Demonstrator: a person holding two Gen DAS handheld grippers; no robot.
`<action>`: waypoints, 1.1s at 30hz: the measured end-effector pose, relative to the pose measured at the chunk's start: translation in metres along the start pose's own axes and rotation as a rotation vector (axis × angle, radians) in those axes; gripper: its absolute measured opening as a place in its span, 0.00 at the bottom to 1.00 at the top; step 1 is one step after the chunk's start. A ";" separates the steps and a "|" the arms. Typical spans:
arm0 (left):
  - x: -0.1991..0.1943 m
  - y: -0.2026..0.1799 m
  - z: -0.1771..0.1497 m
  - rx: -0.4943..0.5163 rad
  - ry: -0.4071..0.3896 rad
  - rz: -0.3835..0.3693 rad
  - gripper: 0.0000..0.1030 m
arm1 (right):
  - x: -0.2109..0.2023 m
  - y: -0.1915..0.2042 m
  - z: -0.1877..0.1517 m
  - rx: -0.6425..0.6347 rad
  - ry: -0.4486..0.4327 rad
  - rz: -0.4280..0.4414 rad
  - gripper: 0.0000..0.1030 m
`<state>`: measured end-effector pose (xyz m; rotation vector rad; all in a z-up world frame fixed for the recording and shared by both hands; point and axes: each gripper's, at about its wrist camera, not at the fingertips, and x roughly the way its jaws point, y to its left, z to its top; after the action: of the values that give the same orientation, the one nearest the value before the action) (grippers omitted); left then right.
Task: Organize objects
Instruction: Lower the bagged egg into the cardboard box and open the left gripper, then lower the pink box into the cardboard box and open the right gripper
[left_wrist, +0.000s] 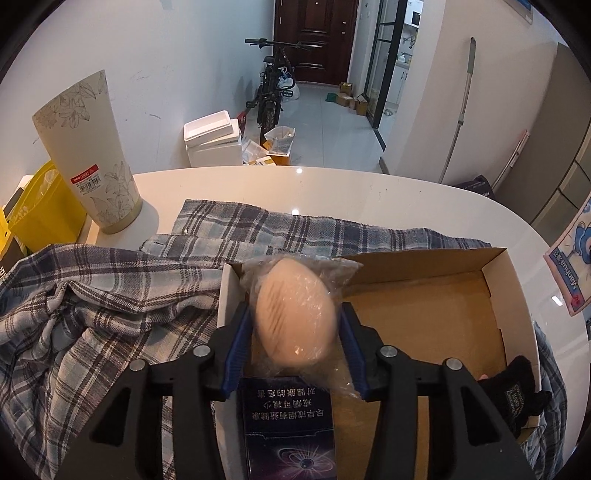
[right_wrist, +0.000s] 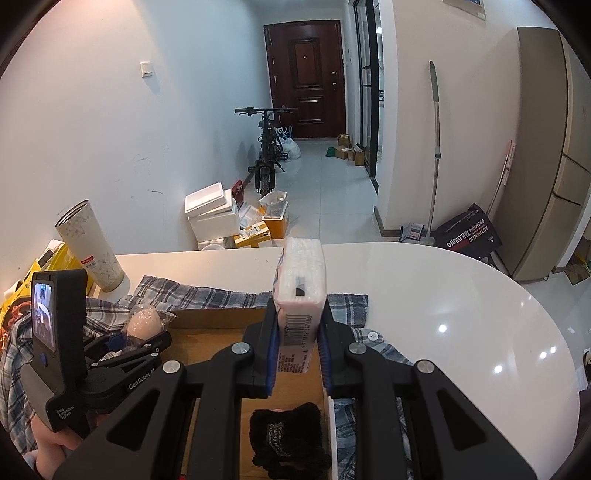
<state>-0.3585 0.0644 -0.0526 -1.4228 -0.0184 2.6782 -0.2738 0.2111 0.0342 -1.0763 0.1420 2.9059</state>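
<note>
The bagged beige egg-shaped sponge (left_wrist: 295, 314) lies between the spread left claw (left_wrist: 293, 332), long axis along the fingers, over the cardboard box's (left_wrist: 424, 295) near-left corner beside a dark blue carton (left_wrist: 284, 424). The right claw (right_wrist: 297, 332) pinches a tissue pack (right_wrist: 301, 280) pointing away, above the box. A black knit item (right_wrist: 288, 439) lies inside; plaid cloth (left_wrist: 110, 314) covers the tabletop (left_wrist: 332, 188).

The left gripper (left_wrist: 295, 325) is pointing steeply downward, its jaws standing partly apart. The right gripper (right_wrist: 297, 343) is angling down too, jaws clamping tight, while a hand (right_wrist: 55, 446) is gripping the left handle.
</note>
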 end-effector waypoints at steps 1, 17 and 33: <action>-0.001 0.000 0.000 -0.002 -0.002 0.000 0.54 | 0.000 0.000 0.000 -0.001 -0.001 0.000 0.17; -0.095 0.001 0.009 -0.044 -0.365 -0.015 0.88 | -0.003 0.000 0.001 0.024 0.004 0.066 0.17; -0.089 0.006 0.009 -0.087 -0.348 -0.030 0.88 | 0.066 0.008 -0.036 0.081 0.171 0.225 0.17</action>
<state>-0.3170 0.0497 0.0260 -0.9482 -0.1849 2.8939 -0.3009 0.2004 -0.0351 -1.3766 0.4085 2.9623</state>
